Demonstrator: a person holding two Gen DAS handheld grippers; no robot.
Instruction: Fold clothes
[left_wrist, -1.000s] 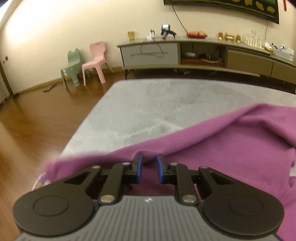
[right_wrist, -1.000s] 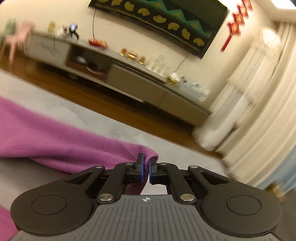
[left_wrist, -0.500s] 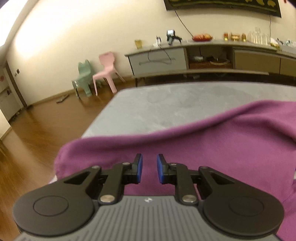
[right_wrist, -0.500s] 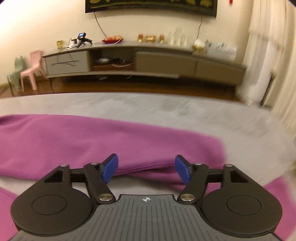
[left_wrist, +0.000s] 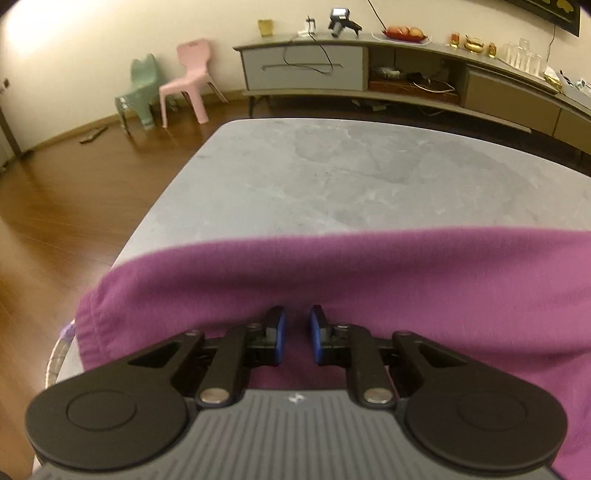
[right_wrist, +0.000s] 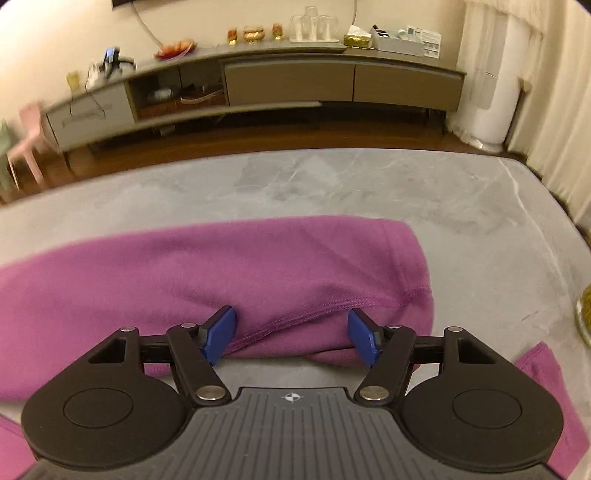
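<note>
The work surface is a grey marbled table (left_wrist: 332, 177) in a living room; a long low sideboard (right_wrist: 288, 81) runs along the far wall.

Garment position: the purple sweatshirt (right_wrist: 184, 273) lies along the near part of the table, doubled over, with a stitched hem running across its near right portion.

Gripper state:
- My left gripper (left_wrist: 294, 334) has a narrow gap between its pads and its jaws are closing. Purple cloth lies under and ahead of the pads; I cannot tell whether a layer is pinched between them.
- My right gripper (right_wrist: 291, 334) stands wide apart, though its jaws are closing slightly. The hem lies between the pads, but they do not press on it. Released.

Progress, as judged: one lengthwise fold is laid down. Further folds remain, since the garment spans most of the table's width.

View differences:
- The left wrist view shows the garment's left end near the table's left edge, plus a pink chair (left_wrist: 188, 79) and a green chair (left_wrist: 138, 92) on the wooden floor.
- The right wrist view shows the rounded right end, the hem stitching, and a separate purple flap (right_wrist: 535, 365) at near right.
</note>
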